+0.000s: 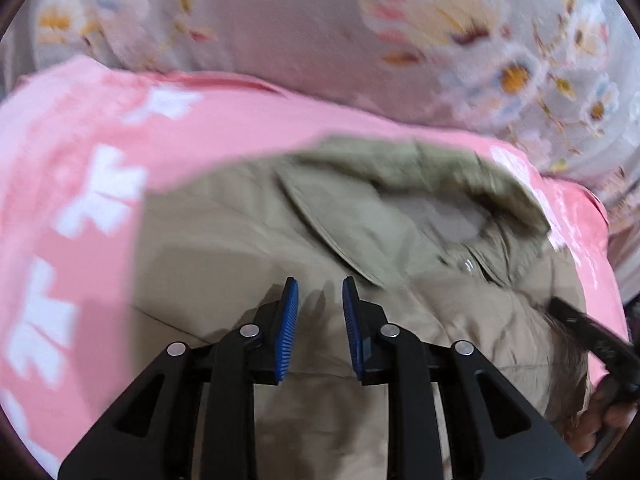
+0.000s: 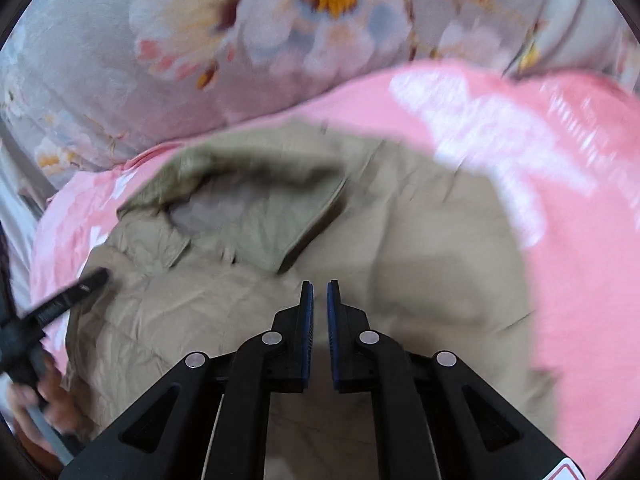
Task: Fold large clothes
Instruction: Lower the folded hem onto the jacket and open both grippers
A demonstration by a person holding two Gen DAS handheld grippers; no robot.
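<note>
A khaki collared jacket (image 1: 248, 236) lies on a pink sheet with white shapes (image 1: 72, 168); its collar (image 1: 384, 200) points away from me. It also shows in the right wrist view (image 2: 420, 240), collar (image 2: 256, 208) at the left. My left gripper (image 1: 320, 284) hovers over the jacket's body below the collar, jaws parted a little, nothing between them. My right gripper (image 2: 320, 284) hovers over the jacket beside the collar, jaws a narrow gap apart, empty. Each gripper shows at the other view's edge: the right one (image 1: 580, 320), the left one (image 2: 76, 292).
A grey floral quilt or pillow (image 1: 460, 40) lies beyond the pink sheet, also in the right wrist view (image 2: 200, 32). The pink sheet (image 2: 560, 200) surrounds the jacket on all sides. A hand (image 2: 44, 396) holds the left gripper's handle.
</note>
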